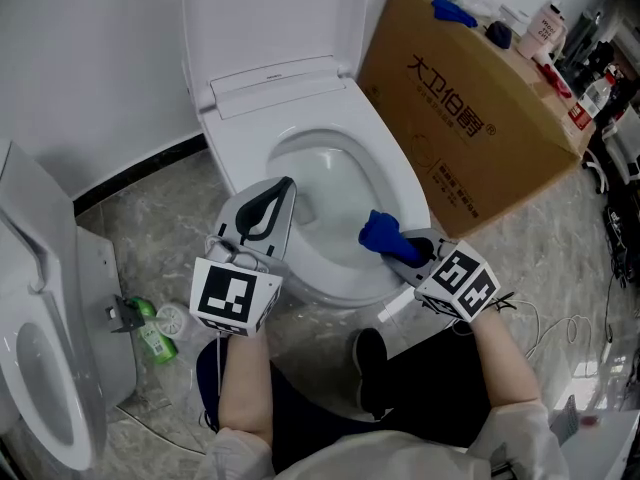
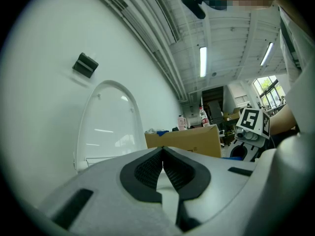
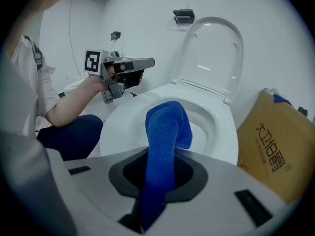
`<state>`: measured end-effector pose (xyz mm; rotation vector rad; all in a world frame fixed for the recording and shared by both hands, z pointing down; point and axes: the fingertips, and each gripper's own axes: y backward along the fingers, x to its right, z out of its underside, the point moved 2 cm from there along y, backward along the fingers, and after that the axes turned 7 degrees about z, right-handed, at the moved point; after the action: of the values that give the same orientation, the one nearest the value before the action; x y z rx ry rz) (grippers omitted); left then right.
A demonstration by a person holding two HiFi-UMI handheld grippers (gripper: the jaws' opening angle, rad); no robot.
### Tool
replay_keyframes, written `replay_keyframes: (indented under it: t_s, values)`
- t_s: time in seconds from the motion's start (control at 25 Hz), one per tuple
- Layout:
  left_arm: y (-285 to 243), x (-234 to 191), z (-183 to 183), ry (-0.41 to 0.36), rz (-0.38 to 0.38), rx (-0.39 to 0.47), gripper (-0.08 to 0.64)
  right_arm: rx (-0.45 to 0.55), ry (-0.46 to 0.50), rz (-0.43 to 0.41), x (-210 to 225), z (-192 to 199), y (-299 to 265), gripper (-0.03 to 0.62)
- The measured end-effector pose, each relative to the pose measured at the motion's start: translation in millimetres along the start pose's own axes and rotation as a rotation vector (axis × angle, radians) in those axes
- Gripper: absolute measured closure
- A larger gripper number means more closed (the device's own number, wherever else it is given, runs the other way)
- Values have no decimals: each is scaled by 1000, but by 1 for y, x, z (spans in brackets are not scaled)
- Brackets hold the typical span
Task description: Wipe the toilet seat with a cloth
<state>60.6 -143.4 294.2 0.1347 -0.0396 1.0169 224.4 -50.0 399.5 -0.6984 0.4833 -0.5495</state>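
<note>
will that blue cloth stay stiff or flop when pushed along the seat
Probably floppy: the blue terry cloth folds over past the right tool clamping it. Likely light, since one pinch holds it. Its nubby pile may drag and bunch on the glossy white toilet seat.

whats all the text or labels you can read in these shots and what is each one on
"大卫伯爵" followed by an ® mark: black print on the side of the cardboard box, also seen in the right gripper view.
White bottle on top of the box: has a label with reddish print, too small to read.
Green bottle on the floor: label too blurred to read.
</note>
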Motion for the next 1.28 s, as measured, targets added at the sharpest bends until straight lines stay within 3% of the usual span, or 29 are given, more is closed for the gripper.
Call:
replay_keyframes:
  t_s: [0.32,0.56,1.28]
  values:
    - [-4,0,2,2,12,3,554,20,-25,-9,14,6,1,546]
    - [-6,2,3,17,18,2,554,64,-3,64,31,9,-1,546]
    - [-10,-7,9,23,22,11,552,65,-62,84,70,9,-14,546]
